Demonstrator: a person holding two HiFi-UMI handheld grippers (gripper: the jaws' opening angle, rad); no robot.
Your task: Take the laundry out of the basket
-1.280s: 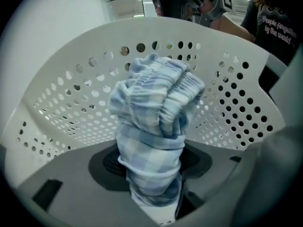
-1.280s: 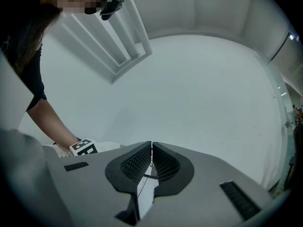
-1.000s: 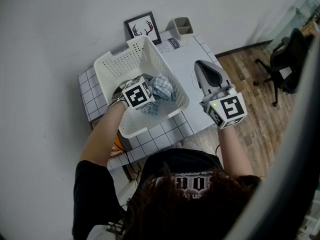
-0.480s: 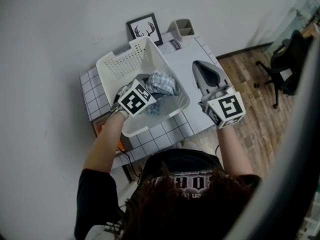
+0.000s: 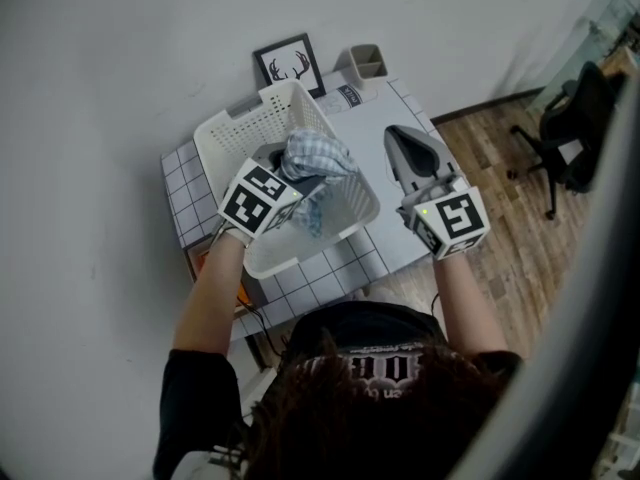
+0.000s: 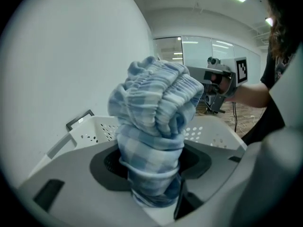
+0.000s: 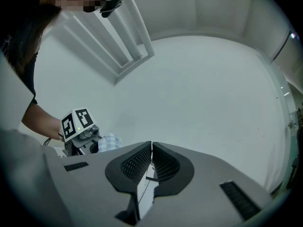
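Note:
A white plastic laundry basket [image 5: 228,133] stands on the tiled table. My left gripper [image 5: 288,173] holds a bunched blue-and-white checked cloth [image 5: 315,155] lifted above the basket's near half. In the left gripper view the cloth [image 6: 154,126] fills the space between the jaws and bulges upward, with the basket rim [image 6: 94,126] below it. More bluish cloth [image 5: 312,213] hangs down into the basket. My right gripper [image 5: 412,148] hovers over the table's right part, jaws together with nothing between them [image 7: 151,157].
A framed antler picture [image 5: 288,63] and a small grey holder [image 5: 362,60] stand at the table's back edge against the wall. Wooden floor and a black office chair [image 5: 575,118] lie to the right. Orange items [image 5: 240,290] sit under the table's left side.
My left gripper has risen out of the basket and tilted back, lifting the checked cloth up above the rim. My right gripper has stayed in place.

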